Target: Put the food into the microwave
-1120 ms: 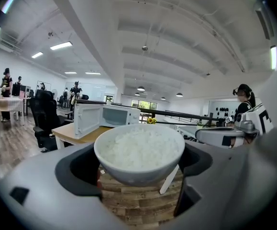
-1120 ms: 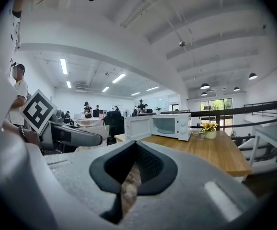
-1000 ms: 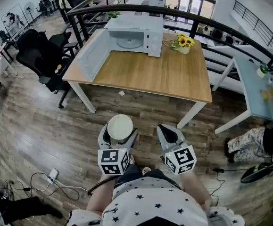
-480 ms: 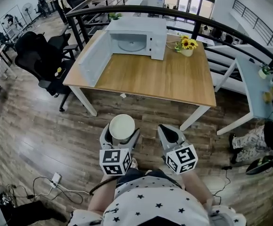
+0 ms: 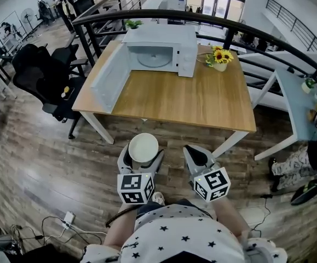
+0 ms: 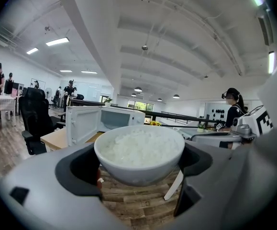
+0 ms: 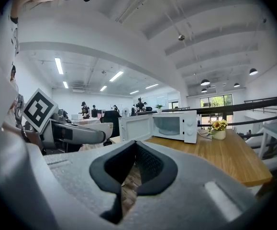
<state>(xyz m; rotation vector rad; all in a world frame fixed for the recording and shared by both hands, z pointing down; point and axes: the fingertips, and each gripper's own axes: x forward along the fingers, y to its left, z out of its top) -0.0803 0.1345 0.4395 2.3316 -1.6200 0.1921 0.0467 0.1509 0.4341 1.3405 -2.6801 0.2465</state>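
A white bowl of rice (image 5: 143, 147) sits between the jaws of my left gripper (image 5: 142, 151), which is shut on it; up close the bowl (image 6: 139, 152) is full and held level above the wooden floor. The white microwave (image 5: 159, 49) stands at the far side of the wooden table (image 5: 196, 100) with its door (image 5: 109, 74) swung open to the left and its glass turntable bare. It also shows ahead as the microwave (image 6: 104, 120) and the microwave (image 7: 169, 125). My right gripper (image 5: 198, 159) is shut with nothing in it, beside the left one and short of the table.
A vase of sunflowers (image 5: 219, 57) stands right of the microwave. Black office chairs (image 5: 40, 73) are left of the table, and a black railing (image 5: 213, 21) curves behind it. Cables (image 5: 65, 223) lie on the floor at lower left. A person (image 5: 306, 163) sits at right.
The table and microwave have shifted slightly nearer and lower in the head view as I step forward. Both grippers keep their pose, the bowl still held.
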